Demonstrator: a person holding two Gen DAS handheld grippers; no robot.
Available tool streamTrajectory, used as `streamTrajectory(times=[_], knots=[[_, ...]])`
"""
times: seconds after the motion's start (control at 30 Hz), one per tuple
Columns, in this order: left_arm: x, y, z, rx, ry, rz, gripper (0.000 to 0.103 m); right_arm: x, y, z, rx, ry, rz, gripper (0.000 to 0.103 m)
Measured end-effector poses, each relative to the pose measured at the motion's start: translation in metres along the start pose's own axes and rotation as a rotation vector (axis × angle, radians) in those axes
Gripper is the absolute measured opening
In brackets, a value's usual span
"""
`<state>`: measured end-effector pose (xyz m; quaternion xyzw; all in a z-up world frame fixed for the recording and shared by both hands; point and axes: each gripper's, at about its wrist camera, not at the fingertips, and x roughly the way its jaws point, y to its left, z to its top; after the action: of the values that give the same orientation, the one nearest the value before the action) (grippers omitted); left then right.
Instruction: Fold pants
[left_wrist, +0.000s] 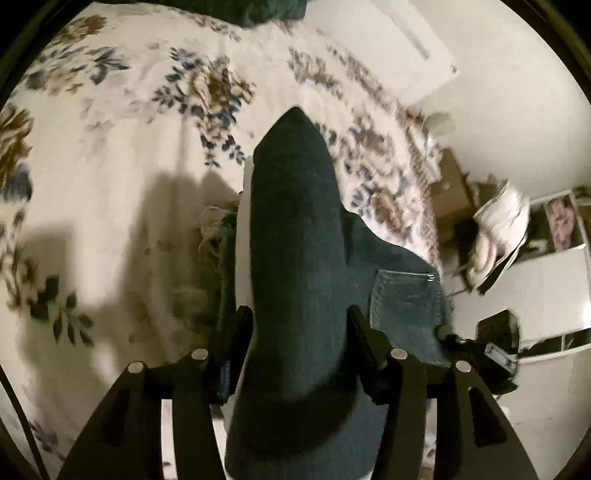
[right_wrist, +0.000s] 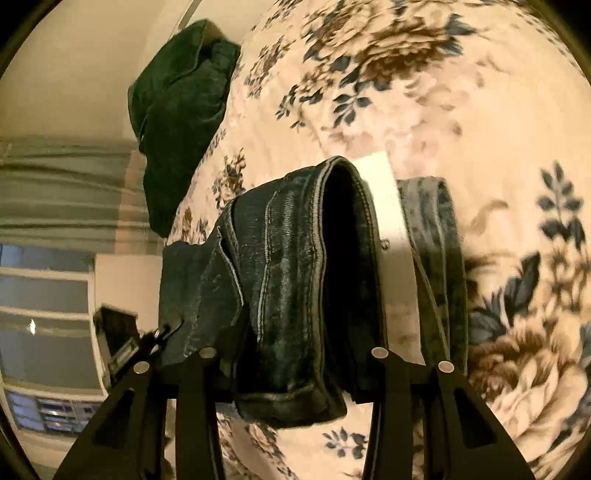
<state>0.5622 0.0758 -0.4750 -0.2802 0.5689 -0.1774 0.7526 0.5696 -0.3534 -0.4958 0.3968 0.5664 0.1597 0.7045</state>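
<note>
Nearest the lens: dark denim of the pants (left_wrist: 291, 266), draped thick between the two black fingers of the left claw (left_wrist: 295, 332) and running on ahead of it.
Left claw: standing about half apart, denim filling the gap; cannot tell whether the pads press on it or merely flank it.
Right claw (right_wrist: 295, 354): about half apart as well, a bunched, seamed roll of the same pants (right_wrist: 295, 266) between the fingers; grip looks likely, pad contact hidden by cloth.
Pants, place: lifted in both claws above the bed, a stitched back pocket (left_wrist: 406, 299) hanging just right of the left claw.
Fold so far: fabric doubled into a long, narrow bundle, apparently leg over leg; judged as a lengthwise fold made.
Left to do: laying the bundle flat on the bed, then folding it across to shorten it, smoothing the edges.
Bed: floral cover (right_wrist: 461, 110) ahead of and beneath both claws.
Farther off: another dark green garment (right_wrist: 181, 110) up and left of the right claw, at the bed's edge.
</note>
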Motion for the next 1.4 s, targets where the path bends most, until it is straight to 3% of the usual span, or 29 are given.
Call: streamTrajectory(times=[0.1,0.13,0.2,0.33,0.43,0.47,0.5,0.6,0.77,0.87,1.0,1.4], knots=[[-0.002,-0.008,-0.013,0.074,-0.036,0.083,0.054,0.002,-0.009,-0.012,0.008,-0.003,-0.036,0.043],[0.004,-0.005,-0.016,0.083,-0.044,0.123,0.062,0.006,-0.012,-0.015,0.01,-0.001,-0.051,0.043],[0.015,0.01,-0.014,0.04,-0.042,0.128,0.067,0.013,-0.021,-0.02,0.021,-0.008,-0.065,0.049],[0.027,0.03,-0.021,0.013,-0.044,0.117,0.091,0.023,-0.038,-0.031,0.031,-0.018,-0.097,0.056],[0.021,0.024,-0.029,0.022,-0.056,0.149,0.091,0.023,-0.039,-0.036,0.016,-0.026,-0.104,0.063],[0.014,0.015,-0.033,0.045,-0.061,0.182,0.091,0.021,-0.033,-0.037,-0.007,-0.021,-0.15,0.083],[0.006,0.002,-0.035,0.081,-0.071,0.222,0.09,0.02,-0.027,-0.037,-0.027,-0.011,-0.198,0.093],[-0.014,-0.033,-0.046,0.173,-0.105,0.318,0.09,0.009,0.002,-0.044,-0.117,-0.002,-0.299,0.097],[-0.035,-0.077,-0.068,0.258,-0.157,0.479,0.103,-0.013,0.075,-0.083,-0.366,-0.192,-0.651,0.098],[-0.04,-0.098,-0.081,0.295,-0.159,0.547,0.103,-0.017,0.105,-0.109,-0.435,-0.237,-0.748,0.098],[-0.049,-0.115,-0.097,0.323,-0.17,0.583,0.103,-0.033,0.125,-0.128,-0.408,-0.271,-0.763,0.099],[-0.104,-0.152,-0.132,0.331,-0.208,0.588,0.103,-0.097,0.163,-0.191,-0.401,-0.313,-0.76,0.099]])
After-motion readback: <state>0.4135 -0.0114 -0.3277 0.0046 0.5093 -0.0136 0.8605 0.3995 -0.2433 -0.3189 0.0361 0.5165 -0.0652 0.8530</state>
